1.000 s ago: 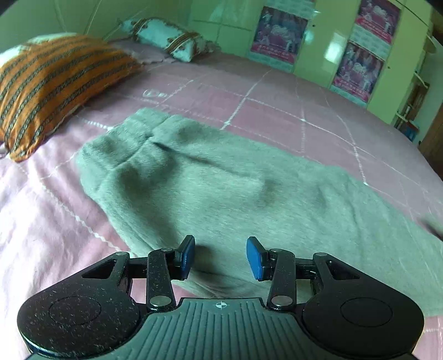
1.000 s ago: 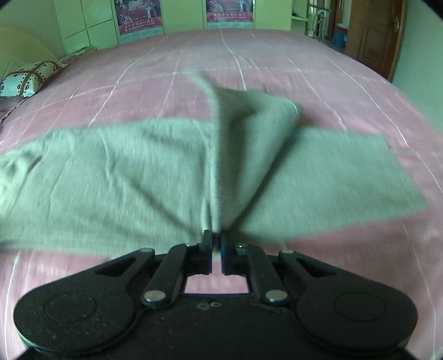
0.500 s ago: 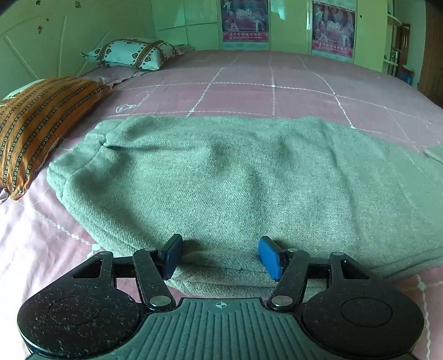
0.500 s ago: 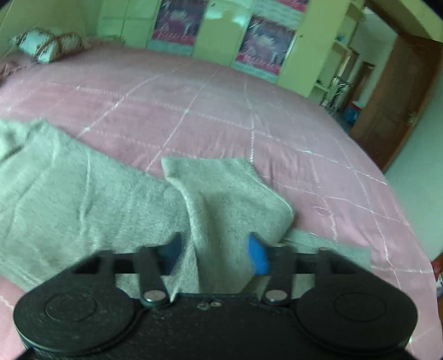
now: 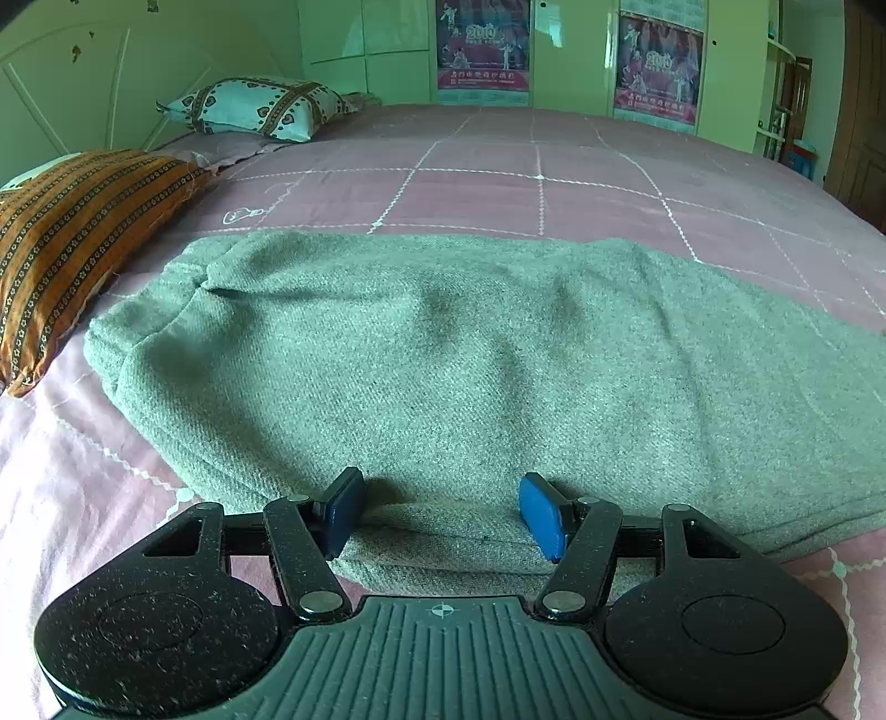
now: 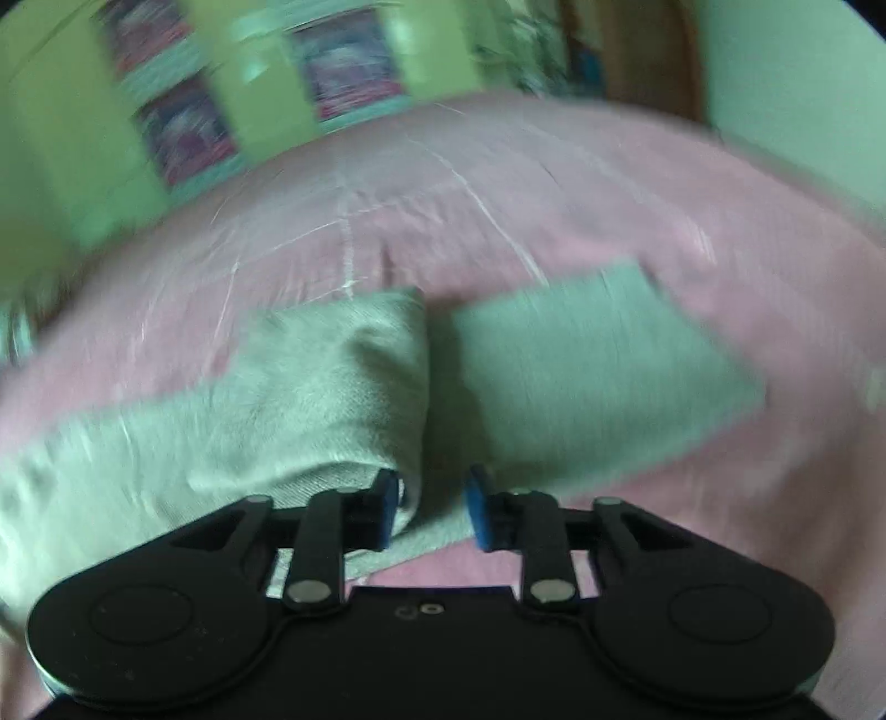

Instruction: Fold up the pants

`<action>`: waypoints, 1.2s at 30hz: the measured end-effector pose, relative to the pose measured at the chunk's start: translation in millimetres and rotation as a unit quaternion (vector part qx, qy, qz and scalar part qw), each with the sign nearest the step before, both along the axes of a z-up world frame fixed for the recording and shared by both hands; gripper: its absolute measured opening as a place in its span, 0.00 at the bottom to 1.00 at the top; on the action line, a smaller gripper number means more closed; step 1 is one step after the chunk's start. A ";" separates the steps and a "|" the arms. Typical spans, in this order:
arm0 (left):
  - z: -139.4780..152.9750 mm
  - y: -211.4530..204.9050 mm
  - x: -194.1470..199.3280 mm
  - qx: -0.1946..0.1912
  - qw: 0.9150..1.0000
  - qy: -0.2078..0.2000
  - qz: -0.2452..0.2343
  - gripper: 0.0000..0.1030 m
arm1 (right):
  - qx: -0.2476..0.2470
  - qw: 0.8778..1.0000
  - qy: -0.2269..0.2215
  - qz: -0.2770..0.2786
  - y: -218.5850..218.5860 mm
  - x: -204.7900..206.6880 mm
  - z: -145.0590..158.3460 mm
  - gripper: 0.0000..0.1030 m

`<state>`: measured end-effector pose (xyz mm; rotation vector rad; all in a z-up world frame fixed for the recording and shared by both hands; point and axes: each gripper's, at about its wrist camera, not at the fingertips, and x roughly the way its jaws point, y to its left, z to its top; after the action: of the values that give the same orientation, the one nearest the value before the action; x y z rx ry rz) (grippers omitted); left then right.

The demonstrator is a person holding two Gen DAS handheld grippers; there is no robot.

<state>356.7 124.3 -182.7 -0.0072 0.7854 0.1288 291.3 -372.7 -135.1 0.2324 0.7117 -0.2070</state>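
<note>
Grey-green pants [image 5: 470, 354] lie across the pink bed. In the left wrist view their near folded edge runs between the blue pads of my left gripper [image 5: 443, 518], which is open and not pressing the cloth. The right wrist view is blurred by motion. There a pant leg [image 6: 310, 399] lies folded over on the left, and a flat part of the pants [image 6: 598, 354] lies to the right. My right gripper [image 6: 433, 509] is opening; the folded cloth edge sits between its jaws against the left pad and is not pinched.
The pink quilted bedspread [image 5: 554, 183] stretches far beyond the pants. An orange striped pillow [image 5: 72, 232] and a white patterned pillow [image 5: 255, 108] lie at the left. Green wardrobe doors with posters [image 5: 482, 50] stand behind the bed, and a brown door [image 6: 653, 66] is at the far right.
My left gripper widened and swung around to face the pants' near edge. My right gripper carried the pinched leg across, laid it over, and its jaws have come apart off the cloth.
</note>
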 end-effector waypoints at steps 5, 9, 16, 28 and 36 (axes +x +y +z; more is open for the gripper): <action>0.8 0.5 1.1 -0.002 1.000 0.002 -0.001 0.61 | -0.139 0.988 0.008 0.063 23.0 26.7 7.0 0.38; 0.9 1.5 1.8 -0.004 1.000 0.003 -0.002 0.61 | -0.194 0.976 -0.020 0.101 32.5 30.3 14.5 0.03; -0.2 2.0 1.4 -0.004 1.000 0.002 -0.007 0.61 | 0.215 0.964 -0.052 -0.145 -101.8 -27.6 -27.6 0.08; -0.2 2.4 3.1 -0.002 1.000 0.006 -0.009 0.61 | 0.123 0.987 -0.075 -0.072 -96.5 -12.4 0.1 0.18; -0.6 3.3 3.2 -0.002 1.000 0.006 -0.012 0.61 | 0.306 0.930 -0.105 -0.177 -151.5 -48.9 -27.2 0.17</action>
<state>359.9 127.6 -183.2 0.0000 0.7965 0.1050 242.4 -524.2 -162.3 0.9716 0.4982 -0.2944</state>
